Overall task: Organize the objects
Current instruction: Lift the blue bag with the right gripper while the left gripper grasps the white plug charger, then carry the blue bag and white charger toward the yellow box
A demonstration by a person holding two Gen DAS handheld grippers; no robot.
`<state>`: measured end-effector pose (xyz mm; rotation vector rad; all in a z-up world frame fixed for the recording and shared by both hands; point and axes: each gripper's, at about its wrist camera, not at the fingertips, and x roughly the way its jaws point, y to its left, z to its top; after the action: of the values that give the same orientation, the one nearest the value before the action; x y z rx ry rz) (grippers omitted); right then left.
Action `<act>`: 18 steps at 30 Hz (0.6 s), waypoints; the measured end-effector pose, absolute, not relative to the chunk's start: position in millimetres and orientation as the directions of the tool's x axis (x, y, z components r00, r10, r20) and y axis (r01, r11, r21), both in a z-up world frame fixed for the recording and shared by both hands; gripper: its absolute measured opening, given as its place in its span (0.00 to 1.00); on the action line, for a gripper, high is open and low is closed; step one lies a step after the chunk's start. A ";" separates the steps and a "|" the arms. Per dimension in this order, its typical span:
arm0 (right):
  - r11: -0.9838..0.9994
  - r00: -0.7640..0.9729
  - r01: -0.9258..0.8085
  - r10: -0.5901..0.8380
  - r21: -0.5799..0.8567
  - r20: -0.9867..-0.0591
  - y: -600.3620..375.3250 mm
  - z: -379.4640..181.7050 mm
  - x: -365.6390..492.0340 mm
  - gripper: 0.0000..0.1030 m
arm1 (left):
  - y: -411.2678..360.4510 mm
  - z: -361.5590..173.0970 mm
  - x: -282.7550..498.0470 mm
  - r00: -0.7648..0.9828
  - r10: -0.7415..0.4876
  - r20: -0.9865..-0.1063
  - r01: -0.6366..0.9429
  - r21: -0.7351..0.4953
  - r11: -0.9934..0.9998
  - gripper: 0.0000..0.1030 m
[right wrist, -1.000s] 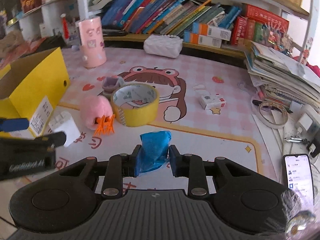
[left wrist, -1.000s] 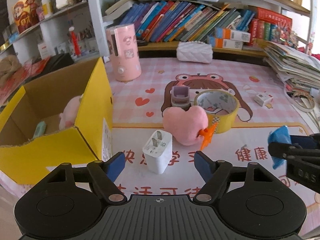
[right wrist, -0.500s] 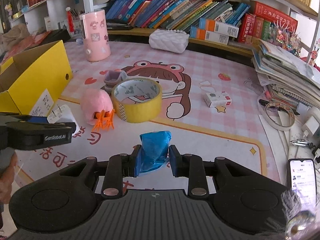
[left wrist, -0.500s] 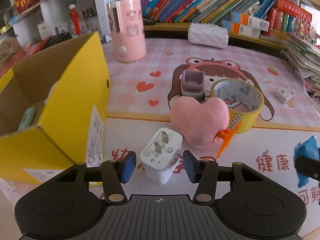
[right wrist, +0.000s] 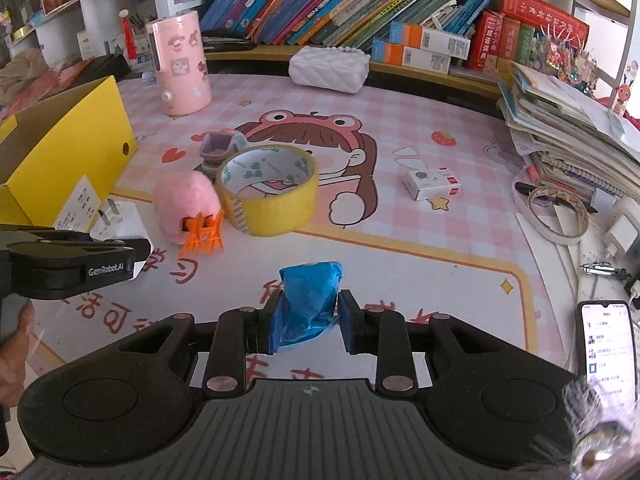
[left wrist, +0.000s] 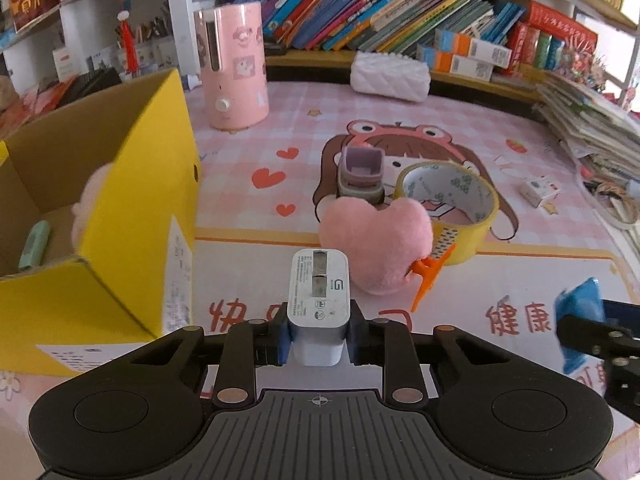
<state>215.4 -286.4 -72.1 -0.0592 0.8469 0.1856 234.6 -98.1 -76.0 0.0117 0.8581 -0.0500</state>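
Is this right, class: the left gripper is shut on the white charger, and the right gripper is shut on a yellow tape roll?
Not quite. The left gripper does hold the white charger, but the right wrist view shows the right gripper shut on a blue bag; the yellow tape roll lies on the mat.

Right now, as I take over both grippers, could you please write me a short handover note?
Left gripper: shut on the white plastic plug-in charger, beside the open yellow cardboard box.
Right gripper: shut on the crumpled blue plastic bag.
In the box: a pink plush toy and a mint-green stick.
On the mat: pink heart plush with orange clip, yellow tape roll, small purple tub, small white carton.
Left: likely box both held items, then the rest.
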 end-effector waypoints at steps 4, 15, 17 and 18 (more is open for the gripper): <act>0.984 0.651 -0.177 0.138 0.027 -0.747 -276.5 -68.8 208.8 0.26 | -90.1 -64.4 219.4 0.673 -0.069 -0.737 0.076 -0.025 0.997 0.24; 0.979 0.651 -0.203 0.162 0.035 -0.742 -226.4 -59.4 176.7 0.26 | -45.0 -51.9 166.0 0.689 -0.096 -0.719 0.085 -0.052 0.995 0.24; 0.975 0.650 -0.218 0.172 0.035 -0.740 -214.5 -57.7 170.3 0.26 | -31.7 -49.7 155.3 0.695 -0.087 -0.714 0.070 -0.054 0.996 0.24; 0.973 0.650 -0.226 0.178 0.035 -0.739 -207.4 -56.7 166.5 0.26 | -25.4 -48.1 150.5 0.699 -0.083 -0.711 0.062 -0.055 0.997 0.24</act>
<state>166.5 -207.4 -56.7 -0.0619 0.8326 0.2298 150.5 -25.4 -48.1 -0.0272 0.7931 -0.0806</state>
